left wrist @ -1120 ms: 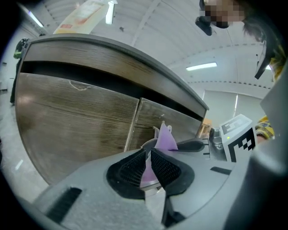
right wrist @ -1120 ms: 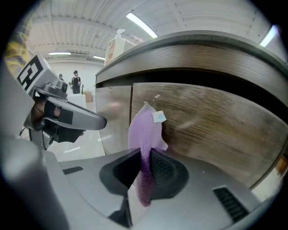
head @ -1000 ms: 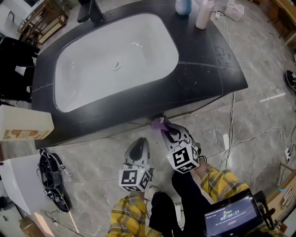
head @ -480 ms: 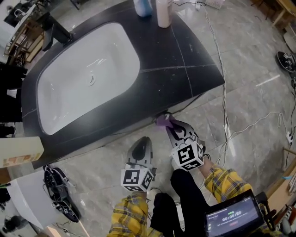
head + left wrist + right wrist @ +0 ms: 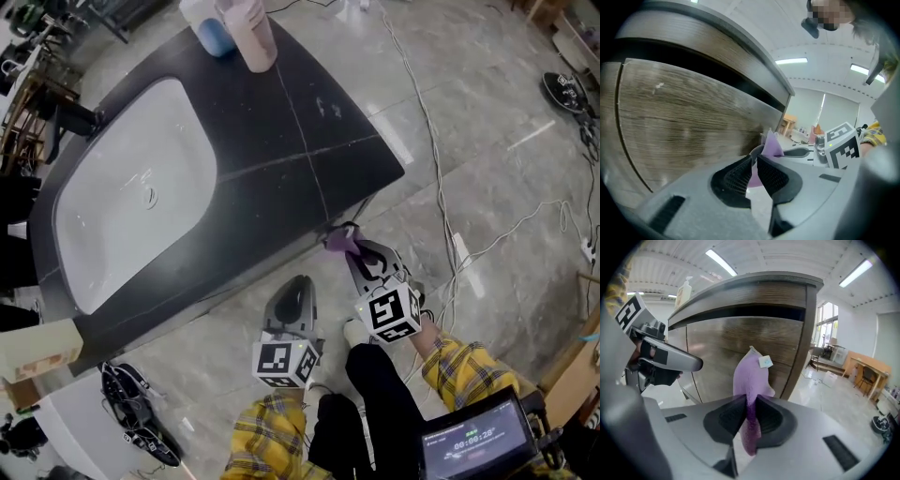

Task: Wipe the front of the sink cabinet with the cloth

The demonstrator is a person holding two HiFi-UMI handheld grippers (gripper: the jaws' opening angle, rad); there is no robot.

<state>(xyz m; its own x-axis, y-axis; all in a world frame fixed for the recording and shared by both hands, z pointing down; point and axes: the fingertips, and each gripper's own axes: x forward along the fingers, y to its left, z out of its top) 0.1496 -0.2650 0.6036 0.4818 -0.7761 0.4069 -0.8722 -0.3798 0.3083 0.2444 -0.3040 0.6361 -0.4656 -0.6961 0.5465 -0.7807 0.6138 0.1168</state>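
The small purple fabric cloth point(image 5: 750, 373), likely light and limp, is pinched at its bunched lower end by the right claw point(image 5: 749, 412), centre frame; the left claw point(image 5: 754, 169) is closed and empty.

Head view: from overhead, steeply down onto the counter point(image 5: 309, 131), with left gripper point(image 5: 298, 286) and right gripper point(image 5: 349, 248) low in frame. Left gripper view: from behind its jaws, looking along them and tilted upward, cabinet point(image 5: 684, 112) front close ahead and to the left. Right gripper view: from behind its jaws, also tilted upward, cabinet front close ahead. Shared by both gripper views: cabinet front, cloth point(image 5: 750, 376), the opposite gripper. Shared by all three: cloth, counter edge.
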